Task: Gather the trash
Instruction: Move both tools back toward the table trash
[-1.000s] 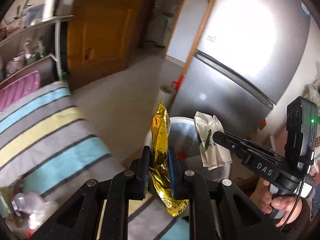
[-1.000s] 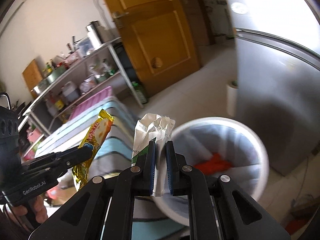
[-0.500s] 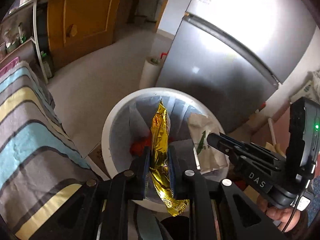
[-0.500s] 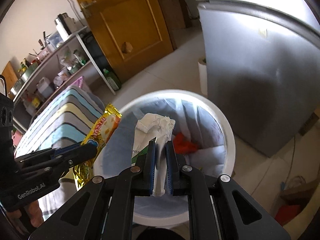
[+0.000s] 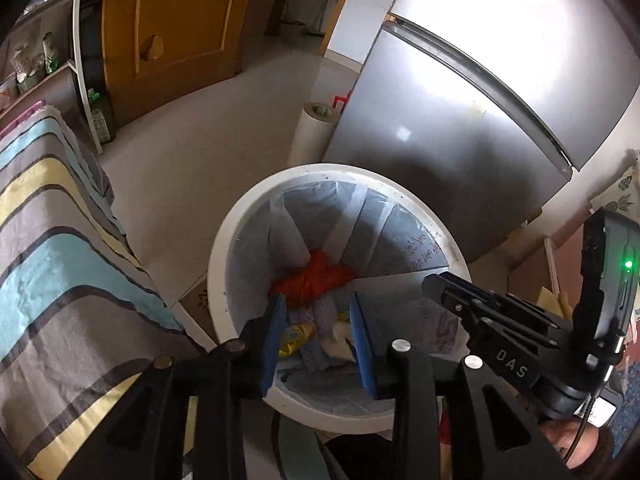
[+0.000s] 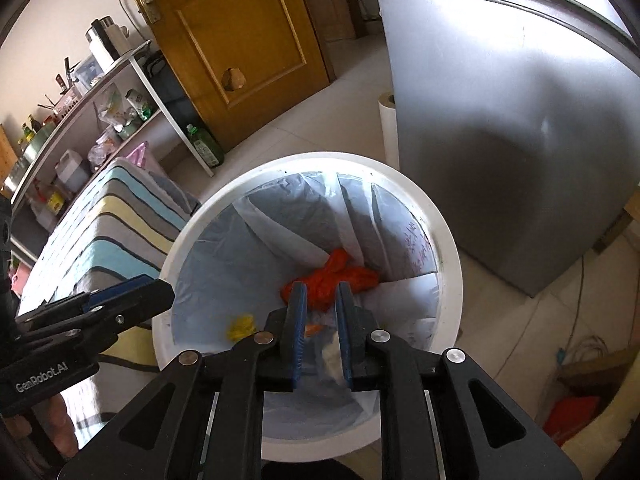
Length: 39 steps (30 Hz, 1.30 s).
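Both wrappers have dropped from your claws: left gripper (image 5: 318, 334) and right gripper (image 6: 322, 320) now gape empty above the bin (image 6: 450, 240).

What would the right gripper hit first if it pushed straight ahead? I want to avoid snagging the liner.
Probably the trash in the bin's bottom: the open right gripper points at the orange bag inside the white bin; depth unclear.

The left gripper's fingers (image 5: 276, 336) cover part of the gold wrapper (image 5: 294, 336) and pale paper (image 5: 338, 338) at the bottom of the bin (image 5: 224, 240). In the right wrist view the paper (image 6: 330, 354) is blurred between the pads. Shelf (image 6: 80, 120) items are too small to identify. The fridge (image 5: 480, 100) runs off the frame.
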Motion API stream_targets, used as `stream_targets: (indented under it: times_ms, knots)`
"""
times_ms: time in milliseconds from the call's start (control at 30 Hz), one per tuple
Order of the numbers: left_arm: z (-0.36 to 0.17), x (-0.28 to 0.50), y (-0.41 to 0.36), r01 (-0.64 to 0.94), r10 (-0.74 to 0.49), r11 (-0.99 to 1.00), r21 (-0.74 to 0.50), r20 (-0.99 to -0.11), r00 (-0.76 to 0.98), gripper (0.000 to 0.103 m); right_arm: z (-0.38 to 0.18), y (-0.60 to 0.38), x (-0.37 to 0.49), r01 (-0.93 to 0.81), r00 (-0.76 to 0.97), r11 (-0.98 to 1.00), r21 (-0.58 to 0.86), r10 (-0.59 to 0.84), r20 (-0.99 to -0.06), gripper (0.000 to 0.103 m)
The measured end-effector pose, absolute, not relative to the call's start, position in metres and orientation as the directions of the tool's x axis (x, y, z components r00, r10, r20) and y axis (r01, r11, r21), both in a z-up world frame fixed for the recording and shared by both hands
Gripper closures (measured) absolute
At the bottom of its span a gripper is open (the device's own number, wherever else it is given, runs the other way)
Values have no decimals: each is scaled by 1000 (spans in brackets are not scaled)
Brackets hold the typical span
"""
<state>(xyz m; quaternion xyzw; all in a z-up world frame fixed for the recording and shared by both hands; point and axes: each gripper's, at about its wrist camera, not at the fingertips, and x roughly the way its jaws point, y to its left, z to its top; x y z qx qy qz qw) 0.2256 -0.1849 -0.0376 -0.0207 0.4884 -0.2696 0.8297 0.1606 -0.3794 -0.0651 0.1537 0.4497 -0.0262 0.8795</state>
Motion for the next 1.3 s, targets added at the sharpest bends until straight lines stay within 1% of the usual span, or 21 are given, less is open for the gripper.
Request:
stream_targets:
  times_ms: [200, 233, 267, 300, 367, 433, 700, 800, 867, 933, 1300]
  knots:
    - [-21, 216, -166, 415, -462, 864, -285, -775, 431, 66, -46, -369, 152, 168, 632, 955, 244, 86, -770, 84]
    - [-17, 213, -161, 416, -465, 864, -284, -769, 440, 64, -42, -367, 151, 163, 639, 956, 245, 87, -765, 83]
    - [-13, 209, -156, 411, -464, 867, -284, -763, 451, 55, -38, -363, 149, 158, 646, 957, 245, 88, -758, 82]
    - [-10, 207, -150, 401, -459, 871, -283, -760, 460, 50, -34, -361, 147, 150, 653, 958, 246, 90, -752, 81]
    - [-3, 201, -136, 389, -458, 876, -284, -744, 488, 50, -26, -352, 143, 131, 668, 962, 239, 92, -738, 77]
    - [3, 196, -122, 371, -452, 883, -287, -735, 506, 50, -17, -342, 140, 110, 683, 966, 236, 99, -724, 75]
    - [20, 169, -59, 285, -386, 921, -265, -706, 593, 50, 8, -295, 129, 11, 724, 969, 246, 162, -670, 73]
    - [25, 158, -29, 231, -332, 943, -239, -695, 638, 47, 13, -269, 128, -44, 726, 966, 254, 205, -657, 71]
    - [27, 151, -10, 197, -306, 952, -235, -690, 656, 47, 14, -253, 129, -83, 720, 962, 259, 238, -652, 66]
    - [28, 145, 10, 163, -290, 956, -245, -684, 669, 47, 14, -234, 129, -122, 712, 958, 261, 267, -649, 63]
    - [26, 97, 108, -39, -107, 979, -199, -668, 736, 38, 3, -150, 129, -307, 640, 906, 293, 424, -641, 55]
